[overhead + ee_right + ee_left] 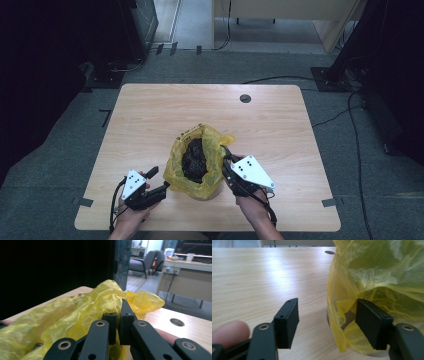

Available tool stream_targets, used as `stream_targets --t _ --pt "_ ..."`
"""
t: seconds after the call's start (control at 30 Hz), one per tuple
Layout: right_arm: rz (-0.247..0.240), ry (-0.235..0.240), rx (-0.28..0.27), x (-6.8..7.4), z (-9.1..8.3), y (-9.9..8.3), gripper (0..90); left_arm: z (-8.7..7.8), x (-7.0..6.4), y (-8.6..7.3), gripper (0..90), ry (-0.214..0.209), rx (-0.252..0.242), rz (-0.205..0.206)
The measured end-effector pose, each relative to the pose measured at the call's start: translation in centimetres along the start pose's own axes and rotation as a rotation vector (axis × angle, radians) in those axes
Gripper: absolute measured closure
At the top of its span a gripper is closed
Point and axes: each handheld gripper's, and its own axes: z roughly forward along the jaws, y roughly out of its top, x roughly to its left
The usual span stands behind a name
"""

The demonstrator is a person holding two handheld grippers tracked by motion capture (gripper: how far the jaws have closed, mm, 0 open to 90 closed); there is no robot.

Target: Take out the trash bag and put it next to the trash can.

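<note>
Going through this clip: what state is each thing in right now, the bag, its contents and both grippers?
yellow plastic bag: mouth open, standing on the table, its rim pinched on the right side.
dark contents: inside the bag, visible through the mouth.
left gripper: open, fingers astride the bag's lower edge, not closed on it.
right gripper: shut on the bag's rim.
table: bears the bag.

Grey carpet (200,65), dark curtains (45,60)

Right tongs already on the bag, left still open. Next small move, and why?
Probably close the left tongs on the yellow bag: one jaw sits outside its edge, the other against the plastic, still apart. The right tongs already pinch the far rim.
</note>
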Motion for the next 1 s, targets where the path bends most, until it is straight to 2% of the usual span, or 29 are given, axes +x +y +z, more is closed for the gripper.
stream_targets --t 0.17,0.27,0.37,0.43,0.57,0.73,1.0 --pt "0.006 0.045 0.000 0.7 0.4 0.5 87.9 0.9 -0.6 0.2 53.2 -0.009 0.010 0.016" --pt "0.007 0.067 0.012 1.2 0.7 0.4 87.8 1.3 -1.1 0.3 66.3 -0.011 0.010 0.012" --pt "0.010 0.090 0.025 1.7 0.8 0.3 87.8 1.3 -1.4 0.6 83.0 -0.043 0.006 0.018" --pt "0.015 0.104 0.030 1.8 0.8 0.3 87.7 1.0 -1.5 1.0 89.6 -0.062 -0.007 0.013" --pt "0.003 0.130 0.028 2.1 0.8 0.4 86.1 -0.4 -1.2 2.5 90.0 -0.084 -0.058 -0.007" --pt "-0.003 0.165 0.025 2.4 0.5 0.6 82.5 -1.9 -1.3 4.5 90.0 -0.093 -0.113 -0.010" --pt "0.007 0.229 0.024 2.7 0.0 1.1 66.8 -2.9 -2.1 6.7 90.0 -0.109 -0.157 -0.002"
